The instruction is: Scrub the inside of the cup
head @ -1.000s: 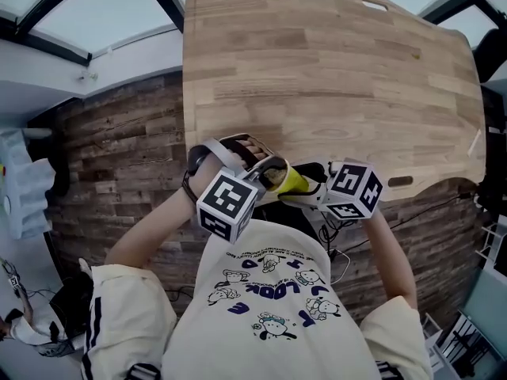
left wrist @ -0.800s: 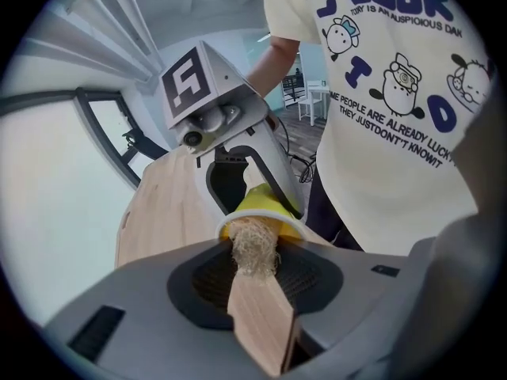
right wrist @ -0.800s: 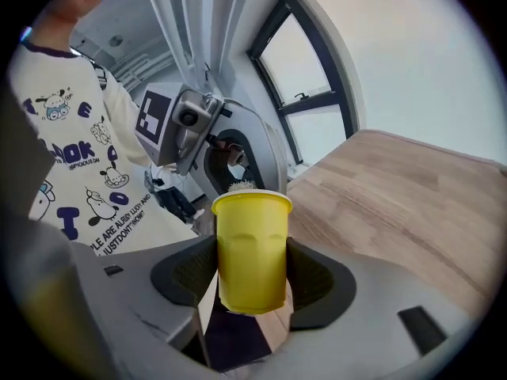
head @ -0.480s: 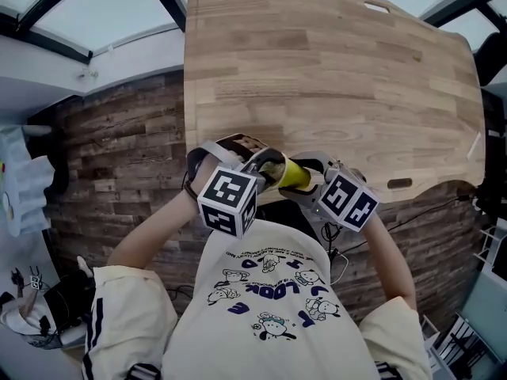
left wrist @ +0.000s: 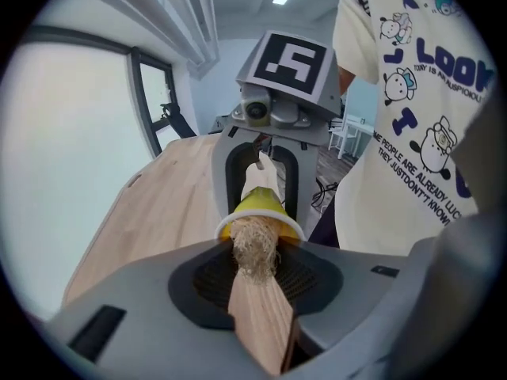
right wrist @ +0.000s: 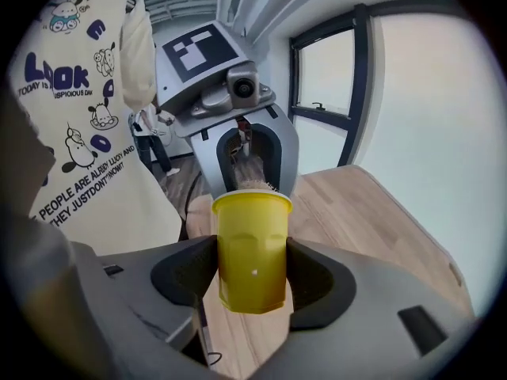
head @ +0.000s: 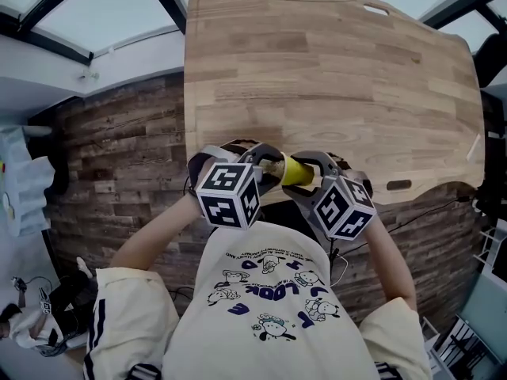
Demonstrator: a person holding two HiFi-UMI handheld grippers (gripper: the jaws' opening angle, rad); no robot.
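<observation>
Right gripper point(right wrist: 252, 274): jaws clamped on the sides of the yellow cup point(right wrist: 253, 240), its mouth facing the left gripper point(left wrist: 257, 287). Left jaws pinch the flat wooden handle of the brush point(left wrist: 260, 323). The bristle tuft point(left wrist: 253, 248) sits in the cup's mouth. I see both held at the near edge of the wooden table point(head: 333, 70), close to the person's chest.

My cream T-shirt point(head: 261, 291) shows blue cartoons and lettering; my left gripper point(head: 265, 167) and right gripper point(head: 299, 169) are grey with black-and-white marker cubes point(head: 228, 195); perhaps a dark wrist strap point(head: 192, 165).
</observation>
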